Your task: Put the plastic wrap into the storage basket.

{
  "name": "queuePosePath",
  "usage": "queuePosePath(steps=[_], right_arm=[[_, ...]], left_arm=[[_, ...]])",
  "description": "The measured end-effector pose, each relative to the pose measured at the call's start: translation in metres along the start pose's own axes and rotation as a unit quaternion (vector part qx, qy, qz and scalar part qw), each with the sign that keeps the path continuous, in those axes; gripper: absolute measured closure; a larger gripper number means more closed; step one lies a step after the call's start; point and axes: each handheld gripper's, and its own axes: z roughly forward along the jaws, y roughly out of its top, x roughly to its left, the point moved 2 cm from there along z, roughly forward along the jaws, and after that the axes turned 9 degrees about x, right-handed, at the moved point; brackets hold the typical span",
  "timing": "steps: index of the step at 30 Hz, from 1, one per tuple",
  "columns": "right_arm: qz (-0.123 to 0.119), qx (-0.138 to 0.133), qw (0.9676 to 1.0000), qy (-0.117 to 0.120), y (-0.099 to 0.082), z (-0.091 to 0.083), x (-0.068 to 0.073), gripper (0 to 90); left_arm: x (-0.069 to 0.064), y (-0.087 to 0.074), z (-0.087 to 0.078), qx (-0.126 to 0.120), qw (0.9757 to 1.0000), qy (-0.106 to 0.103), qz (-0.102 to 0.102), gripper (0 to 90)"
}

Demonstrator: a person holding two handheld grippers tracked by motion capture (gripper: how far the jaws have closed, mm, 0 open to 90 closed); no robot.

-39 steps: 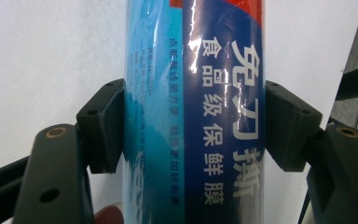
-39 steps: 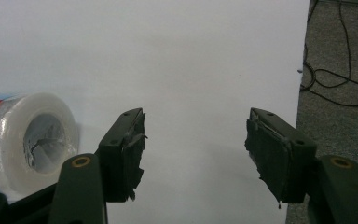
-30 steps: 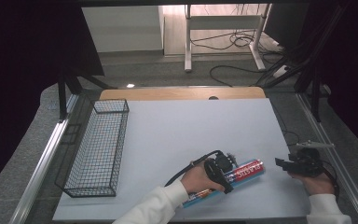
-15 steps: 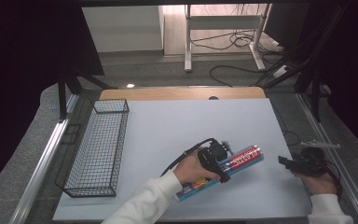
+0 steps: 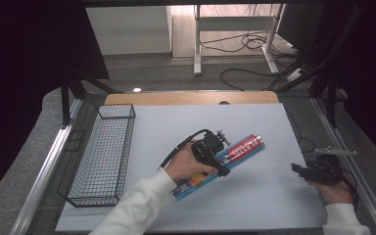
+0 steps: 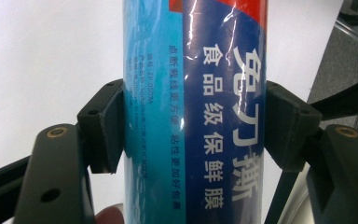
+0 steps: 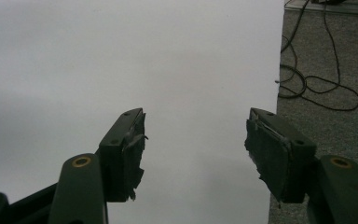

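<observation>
A person's left hand, white sleeve reaching in from the lower edge of the high view, grips the left gripper above a white table. Its two black jaws are clamped on a blue-and-red roll printed with white Chinese characters. In the left gripper view the roll stands lengthwise between the jaws, both pads pressed flat against its sides. From above, the roll lies slantwise across the gripper, its red end pointing away from the hand and up the table, its blue end tucked under the wrist.

The right hand holds the right gripper low at the table's near corner, well apart from the roll, jaws aimed across the table toward the left gripper. In the right gripper view that gripper has its jaws spread wide with nothing between them, bare tabletop ahead and cables on the grey floor off to one side.

A wire basket sits well to the far side of the left gripper, away from the right hand.
</observation>
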Motion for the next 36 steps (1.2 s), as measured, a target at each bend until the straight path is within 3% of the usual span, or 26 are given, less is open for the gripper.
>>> queuePosePath(steps=[6, 18, 29, 35, 36], right_arm=[[-0.002, 0.003, 1.0000, 0.000, 0.000, 0.002, 0.001, 37.5], [-0.007, -0.001, 1.0000, 0.000, 0.003, 0.002, 0.007, 37.6], [-0.010, -0.006, 0.9999, 0.003, 0.005, 0.002, 0.011, 37.5], [-0.010, -0.006, 0.9999, 0.003, 0.005, 0.003, 0.011, 37.5], [-0.011, -0.006, 0.9999, 0.002, 0.005, 0.003, 0.012, 37.5]], left_arm=[[0.019, -0.016, -0.024, -0.006, 0.9995, 0.018, -0.027, 32.2], [0.052, -0.047, -0.054, -0.017, 0.9964, 0.038, -0.073, 32.2], [0.077, -0.075, -0.077, -0.018, 0.9918, 0.058, -0.112, 32.2], [0.090, -0.092, -0.089, -0.018, 0.9878, 0.072, -0.137, 32.2], [0.095, -0.099, -0.093, -0.020, 0.9860, 0.076, -0.147, 32.2]])
